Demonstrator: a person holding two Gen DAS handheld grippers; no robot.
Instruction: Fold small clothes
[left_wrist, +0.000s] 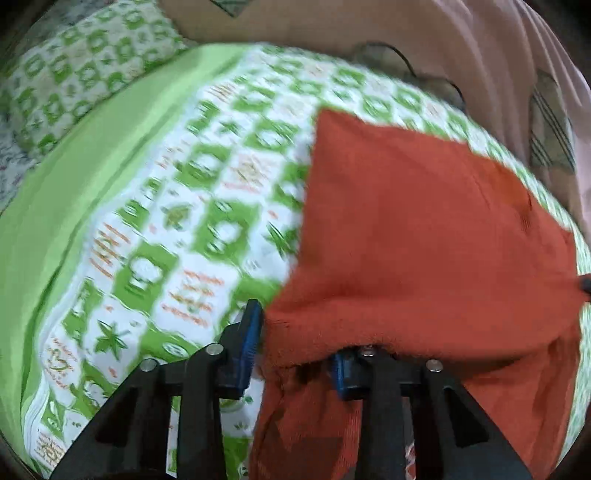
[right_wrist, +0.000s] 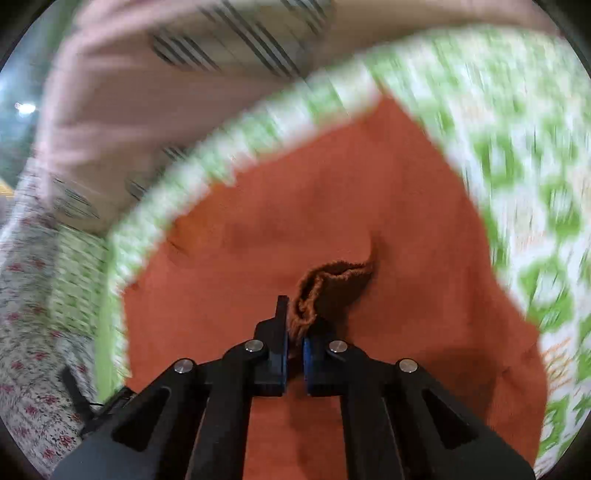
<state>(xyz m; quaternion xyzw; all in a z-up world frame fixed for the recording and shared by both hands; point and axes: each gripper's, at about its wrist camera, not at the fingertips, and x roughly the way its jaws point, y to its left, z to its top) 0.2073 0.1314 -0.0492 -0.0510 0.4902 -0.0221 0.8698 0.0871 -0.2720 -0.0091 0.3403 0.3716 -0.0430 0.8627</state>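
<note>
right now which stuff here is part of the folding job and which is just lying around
Part of the job:
- orange cloth
- right gripper, shut on a bunched edge of the cloth
- left gripper, jaws apart, cloth draped over one finger

Just lying about:
- green patterned sheet
- pillow
- pink fabric
- black cable
</note>
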